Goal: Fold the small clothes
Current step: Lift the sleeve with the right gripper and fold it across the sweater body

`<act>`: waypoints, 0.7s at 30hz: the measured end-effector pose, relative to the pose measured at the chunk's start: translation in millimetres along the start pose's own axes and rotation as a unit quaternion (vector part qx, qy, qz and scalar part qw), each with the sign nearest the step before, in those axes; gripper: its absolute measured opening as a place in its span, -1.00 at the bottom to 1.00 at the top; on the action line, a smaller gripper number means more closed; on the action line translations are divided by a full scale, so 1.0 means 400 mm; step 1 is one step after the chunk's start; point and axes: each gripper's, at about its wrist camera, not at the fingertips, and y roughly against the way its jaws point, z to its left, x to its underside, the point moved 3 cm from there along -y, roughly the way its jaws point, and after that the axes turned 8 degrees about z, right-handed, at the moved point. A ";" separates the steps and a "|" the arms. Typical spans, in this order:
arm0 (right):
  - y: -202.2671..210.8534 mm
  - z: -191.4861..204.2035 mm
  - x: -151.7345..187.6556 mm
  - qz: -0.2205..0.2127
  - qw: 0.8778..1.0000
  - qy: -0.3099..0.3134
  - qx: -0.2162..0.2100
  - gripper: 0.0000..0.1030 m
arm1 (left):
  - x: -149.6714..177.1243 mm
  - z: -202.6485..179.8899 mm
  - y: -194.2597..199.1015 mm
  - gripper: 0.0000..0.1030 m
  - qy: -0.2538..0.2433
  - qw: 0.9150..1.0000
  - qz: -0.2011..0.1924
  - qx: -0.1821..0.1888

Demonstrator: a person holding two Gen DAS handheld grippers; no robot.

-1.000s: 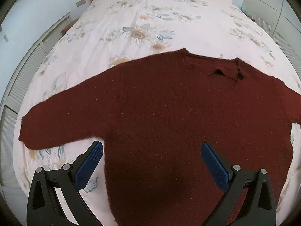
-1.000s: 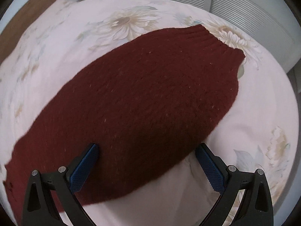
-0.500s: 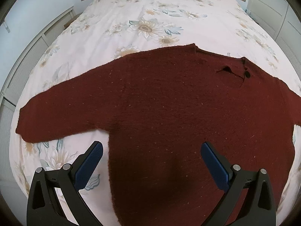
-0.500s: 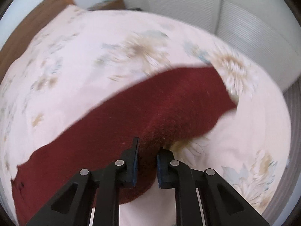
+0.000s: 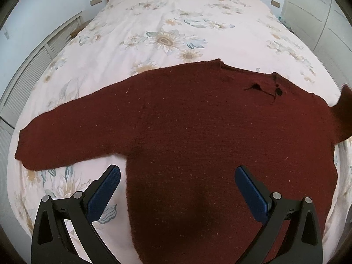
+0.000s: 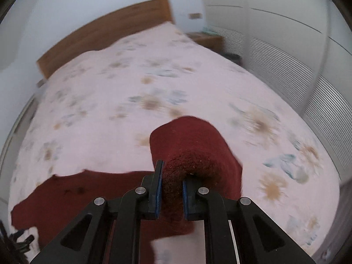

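Note:
A dark red knitted sweater (image 5: 198,132) lies flat on the bed, its body toward me and one sleeve (image 5: 66,136) stretched out to the left. My left gripper (image 5: 177,187) hovers open over the sweater's lower body, holding nothing. My right gripper (image 6: 172,189) is shut on the sweater's other sleeve (image 6: 193,145), which is lifted off the bed and bunched over the jaws. That raised sleeve (image 5: 343,112) shows at the right edge of the left wrist view. The sweater's body (image 6: 77,195) lies below in the right wrist view.
The bed has a pale floral cover (image 5: 176,33) and a wooden headboard (image 6: 105,35). White slatted cupboard doors (image 6: 308,77) stand along the right side, a bedside table (image 6: 206,39) by the headboard. A radiator-like panel (image 5: 33,61) runs along the bed's left side.
My right gripper went from open over the sleeve to shut on it, then rose and swung with the sleeve lifted off the bed. The left gripper stayed open and nearly still.

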 end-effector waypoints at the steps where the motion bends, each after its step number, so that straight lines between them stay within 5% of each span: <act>1: 0.001 0.041 -0.002 0.000 1.000 0.009 -0.009 -0.72 | 0.002 0.003 0.002 0.98 0.001 1.000 -0.001 -0.002; 8: -0.056 0.310 0.018 0.016 0.996 0.070 -0.057 -0.72 | -0.009 0.030 0.008 0.98 0.010 1.000 -0.003 0.011; 13: -0.180 0.464 0.116 0.068 0.989 0.115 -0.066 -0.72 | -0.015 0.048 0.000 0.98 0.002 1.000 0.000 -0.004; 21: -0.384 0.530 0.322 0.170 0.974 0.142 -0.050 -0.72 | 0.009 0.064 -0.048 0.98 -0.006 0.999 0.028 -0.018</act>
